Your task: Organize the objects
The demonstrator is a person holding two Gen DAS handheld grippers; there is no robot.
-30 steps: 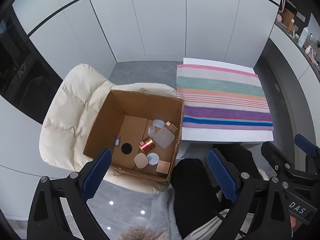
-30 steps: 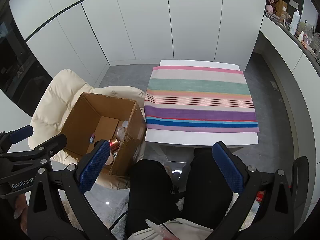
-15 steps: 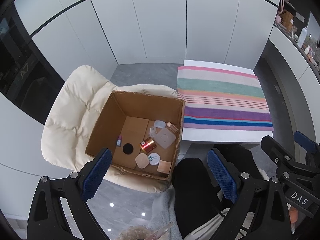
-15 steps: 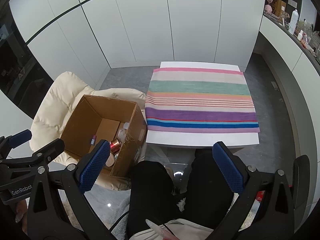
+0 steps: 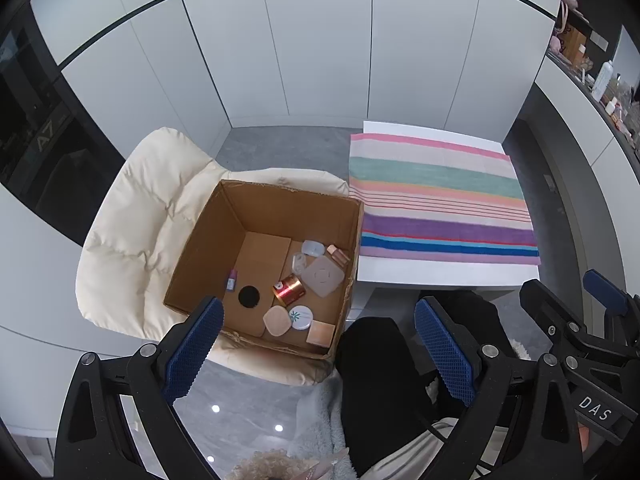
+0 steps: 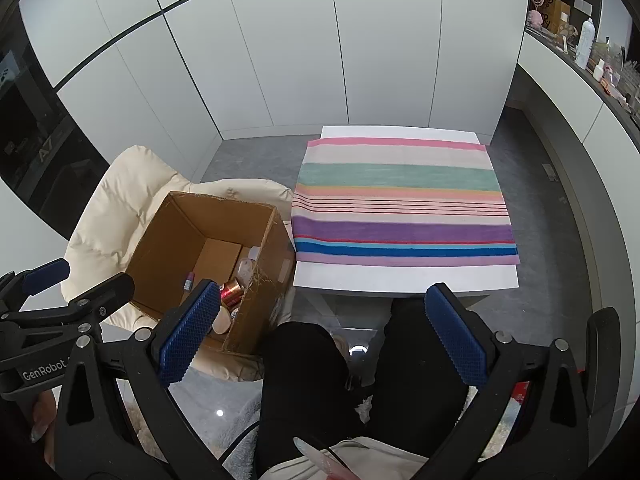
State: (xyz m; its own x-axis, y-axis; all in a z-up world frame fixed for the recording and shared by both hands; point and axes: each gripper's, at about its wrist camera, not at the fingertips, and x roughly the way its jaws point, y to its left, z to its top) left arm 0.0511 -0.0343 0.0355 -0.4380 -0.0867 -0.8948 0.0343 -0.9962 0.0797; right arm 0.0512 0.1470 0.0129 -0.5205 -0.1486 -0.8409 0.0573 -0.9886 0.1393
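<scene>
An open cardboard box (image 5: 208, 240) (image 6: 160, 236) sits on a cream padded chair (image 5: 132, 224). Inside lie several small items: a copper-coloured tin (image 5: 289, 289), a grey square pad (image 5: 322, 275), a black round lid (image 5: 249, 296), a white round compact (image 5: 301, 317) and a small tube (image 5: 231, 278). My left gripper (image 5: 316, 348) hangs open high above the box's near edge, nothing between its blue pads. My right gripper (image 6: 320, 332) is open too, held over the person's dark-trousered knees (image 6: 316, 364), to the right of the box.
A white table (image 6: 404, 276) with a striped cloth (image 6: 400, 200) stands right of the chair. White cabinet doors (image 5: 320, 60) close the back. A counter with bottles (image 6: 588, 44) runs along the right wall. Grey floor (image 5: 240, 408) lies below.
Both views have shifted slightly; the box and table sit a little lower and further from the grippers than a second ago. The grippers stay open and empty.
</scene>
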